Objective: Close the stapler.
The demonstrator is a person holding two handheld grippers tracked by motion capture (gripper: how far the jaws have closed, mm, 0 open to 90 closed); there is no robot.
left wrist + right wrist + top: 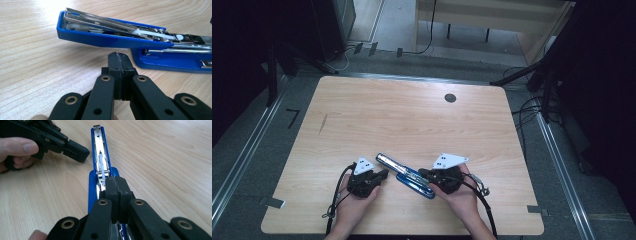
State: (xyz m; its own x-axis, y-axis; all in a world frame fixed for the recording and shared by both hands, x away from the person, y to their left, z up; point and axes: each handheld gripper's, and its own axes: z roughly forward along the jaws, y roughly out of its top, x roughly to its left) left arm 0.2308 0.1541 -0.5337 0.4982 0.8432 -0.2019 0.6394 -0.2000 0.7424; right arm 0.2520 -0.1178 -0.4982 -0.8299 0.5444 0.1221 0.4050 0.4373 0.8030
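A blue stapler (412, 181) lies swung open on the wooden table (412, 120), its chrome staple rail (388, 160) pointing up-left. In the left gripper view the stapler's raised blue arm (110, 41) crosses just beyond my left gripper (119, 58), whose jaws are shut with nothing between them. My left gripper (384, 174) sits just left of the stapler. My right gripper (422, 173) is over the stapler's hinge end. Its tip (116, 181) is shut and empty above the blue body (93, 182); I cannot tell whether it touches. The left gripper (81, 153) shows beside the rail (98, 140).
A round dark grommet hole (450, 98) sits near the table's far edge and a short dark mark (322, 123) at the left. Bare wood spreads beyond the stapler. Cables (524, 112) and metal floor rails (242, 160) flank the table.
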